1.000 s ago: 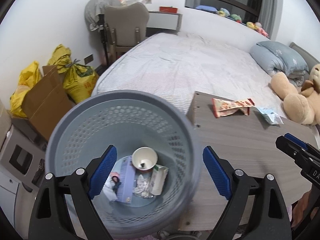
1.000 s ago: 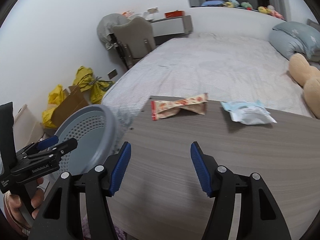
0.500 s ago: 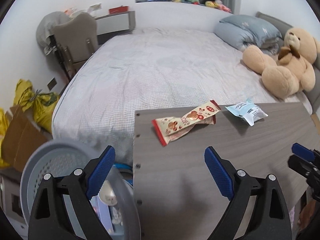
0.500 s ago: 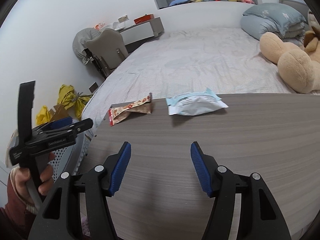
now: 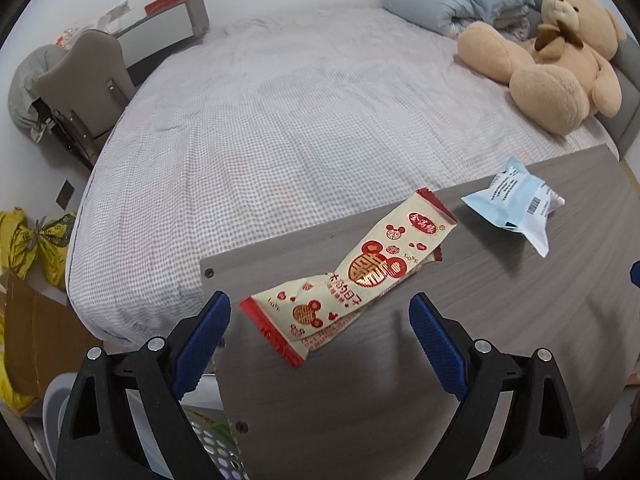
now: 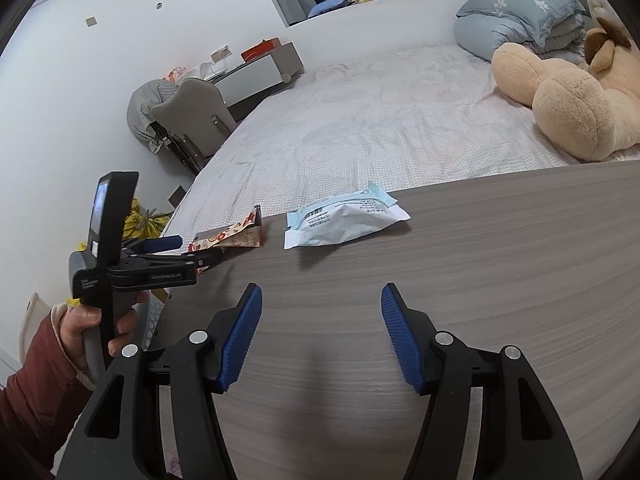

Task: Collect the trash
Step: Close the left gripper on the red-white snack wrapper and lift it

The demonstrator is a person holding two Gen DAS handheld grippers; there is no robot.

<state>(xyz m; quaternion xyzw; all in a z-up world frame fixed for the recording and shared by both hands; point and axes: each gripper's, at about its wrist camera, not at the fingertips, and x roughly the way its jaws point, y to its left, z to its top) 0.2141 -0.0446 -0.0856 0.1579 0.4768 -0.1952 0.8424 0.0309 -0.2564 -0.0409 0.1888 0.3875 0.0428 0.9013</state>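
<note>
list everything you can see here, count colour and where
red wrapper: 1, cream and red, near the table's left corner, between the left gripper's open jaws
blue packet: 1, pale blue and white, on the table to the right of the wrapper
table: 1, grey wood grain, foreground
basket: 1, grey perforated, below the table's left edge
bed: 1, grey checked cover, behind the table
teddy bear: 1, tan, on the bed at right
duvet: 1, blue-grey, folded at the head of the bed
chair: 1, grey, left of the bed
yellow bags: several, on the floor at left
cardboard box: 1, brown, floor at left
left gripper: 1, black with blue pads, open
right gripper: 1, black with blue pads, open over bare table
hand: 1, red sleeve, holding the left gripper
</note>
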